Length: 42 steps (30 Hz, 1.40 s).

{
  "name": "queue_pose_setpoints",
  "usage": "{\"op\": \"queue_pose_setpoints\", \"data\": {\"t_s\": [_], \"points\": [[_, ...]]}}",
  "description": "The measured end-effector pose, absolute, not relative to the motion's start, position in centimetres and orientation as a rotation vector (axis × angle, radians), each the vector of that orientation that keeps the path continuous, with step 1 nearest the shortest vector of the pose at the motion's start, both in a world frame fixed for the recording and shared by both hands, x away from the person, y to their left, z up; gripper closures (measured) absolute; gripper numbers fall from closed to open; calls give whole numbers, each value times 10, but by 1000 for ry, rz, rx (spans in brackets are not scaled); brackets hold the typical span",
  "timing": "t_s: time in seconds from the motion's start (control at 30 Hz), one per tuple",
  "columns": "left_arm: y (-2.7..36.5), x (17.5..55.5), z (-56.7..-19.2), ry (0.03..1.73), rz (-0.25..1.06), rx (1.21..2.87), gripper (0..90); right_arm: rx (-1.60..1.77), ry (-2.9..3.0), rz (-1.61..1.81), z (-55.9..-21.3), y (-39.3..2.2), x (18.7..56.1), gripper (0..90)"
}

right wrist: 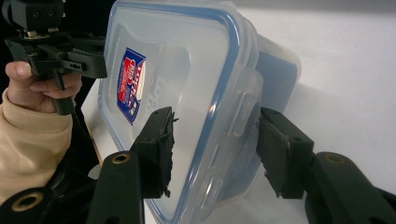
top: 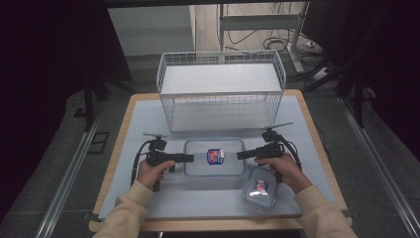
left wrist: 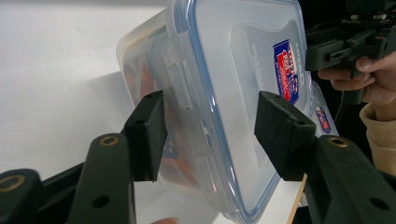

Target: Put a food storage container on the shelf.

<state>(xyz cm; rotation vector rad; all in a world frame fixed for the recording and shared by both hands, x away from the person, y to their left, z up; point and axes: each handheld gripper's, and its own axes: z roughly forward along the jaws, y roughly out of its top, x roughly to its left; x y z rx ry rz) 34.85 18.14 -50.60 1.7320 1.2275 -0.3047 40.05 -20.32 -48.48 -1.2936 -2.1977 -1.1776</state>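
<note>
A large clear lidded container (top: 214,157) with a blue seal and a red-and-blue label lies flat on the table's middle. My left gripper (top: 190,158) points at its left end and my right gripper (top: 240,154) at its right end. In the left gripper view the container (left wrist: 233,70) has its side latch between the spread jaws of my left gripper (left wrist: 212,135), which is open. In the right gripper view the container's (right wrist: 187,60) opposite latch edge sits between the jaws of my right gripper (right wrist: 215,144), also open. Both grippers are rolled sideways.
A smaller lidded container (top: 259,187) lies at the front right, under the right hand. A white wire basket (top: 220,89) with two levels stands behind the large container. The pale table (top: 148,198) has wooden edges and dark floor around it.
</note>
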Motion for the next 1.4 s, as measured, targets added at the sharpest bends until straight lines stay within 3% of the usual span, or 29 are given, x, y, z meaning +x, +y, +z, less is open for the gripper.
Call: {"op": "queue_pose_setpoints", "data": {"t_s": [1.4], "points": [[179, 340, -473, 1153, -148, 1698, 501, -1225, -2270, -1392, -458, -208, 389, 520]]}}
